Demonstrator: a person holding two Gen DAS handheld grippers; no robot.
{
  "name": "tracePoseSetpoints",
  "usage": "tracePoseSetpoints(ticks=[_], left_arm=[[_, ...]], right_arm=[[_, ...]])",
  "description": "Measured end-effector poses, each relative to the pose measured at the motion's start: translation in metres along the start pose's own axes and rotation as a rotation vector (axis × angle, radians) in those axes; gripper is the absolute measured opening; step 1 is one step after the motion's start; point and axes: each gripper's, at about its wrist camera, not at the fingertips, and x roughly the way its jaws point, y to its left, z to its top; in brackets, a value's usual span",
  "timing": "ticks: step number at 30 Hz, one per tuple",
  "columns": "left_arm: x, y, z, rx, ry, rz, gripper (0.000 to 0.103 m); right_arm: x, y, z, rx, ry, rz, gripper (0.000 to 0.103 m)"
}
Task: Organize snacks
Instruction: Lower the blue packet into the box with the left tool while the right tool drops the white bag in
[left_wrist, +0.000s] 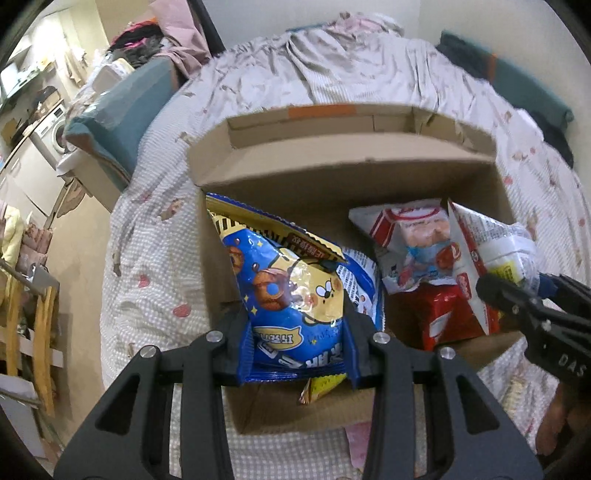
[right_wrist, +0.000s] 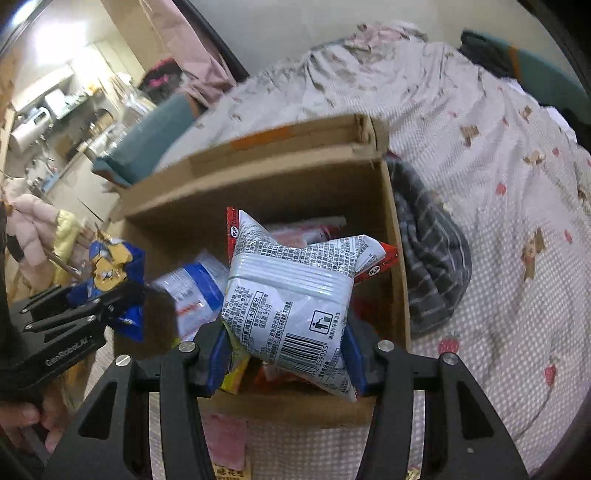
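Clamping blue snack bag (left_wrist: 295, 295) in left gripper (left_wrist: 297, 345), white packet (right_wrist: 291, 306) in right gripper (right_wrist: 286, 354); cardboard box (left_wrist: 347, 173) lying at twelve o'clock, both equally near.

A brown cardboard box (left_wrist: 343, 166) sits on a white dotted bedspread (right_wrist: 517, 295) printed with bears and strawberries. One snack bag (left_wrist: 295, 295) is blue and yellow; another packet (right_wrist: 291, 306) is white with black print. A grey striped cloth (right_wrist: 428, 258).
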Motion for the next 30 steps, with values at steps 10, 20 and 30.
tracePoseSetpoints(ticks=[10, 20, 30], left_arm=[[0.036, -0.007, -0.005, 0.030, 0.088, 0.046, 0.035], [0.043, -0.002, -0.009, -0.012, 0.130, 0.009, 0.042], [0.012, -0.004, -0.008, -0.029, 0.033, 0.005, 0.071]], right_arm=[[0.019, -0.007, -0.009, 0.051, 0.094, -0.017, 0.054], [0.017, -0.010, -0.009, 0.095, 0.107, 0.019, 0.057], [0.001, -0.005, -0.002, 0.095, 0.061, 0.084, 0.058]])
